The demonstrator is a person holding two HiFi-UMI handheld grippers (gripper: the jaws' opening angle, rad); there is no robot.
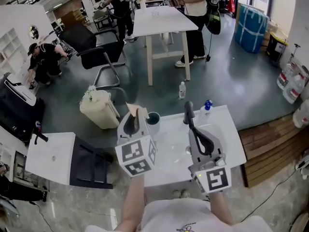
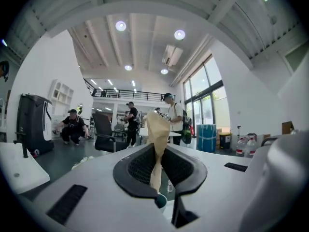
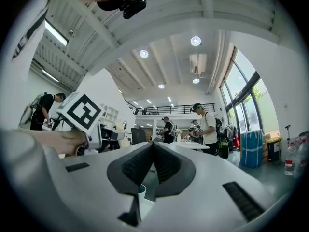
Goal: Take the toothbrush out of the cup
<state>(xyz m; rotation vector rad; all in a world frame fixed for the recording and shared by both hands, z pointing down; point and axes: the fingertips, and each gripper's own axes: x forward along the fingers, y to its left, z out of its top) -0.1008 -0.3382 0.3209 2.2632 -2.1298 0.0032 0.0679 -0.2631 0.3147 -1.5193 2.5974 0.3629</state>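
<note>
**Above the white table: toothbrush clamped in the left gripper**

Left gripper (image 1: pixel 137 114) has its fingers clamped on the paper-wrapped toothbrush (image 2: pixel 158 127), held upright over the cup (image 1: pixel 153 120). The cup stands on the table (image 1: pixel 169 151). Right gripper (image 3: pixel 153 144), beside it, has its fingers together on nothing.

No legible txt, brands or nos. anywhere, only b/w square code markers on cube of left gripper (image 1: pixel 136 113), same on right gripper (image 1: pixel 187 106), bottle (image 1: pixel 206 109) label on table (image 1: pixel 169 149) too small to read
</note>
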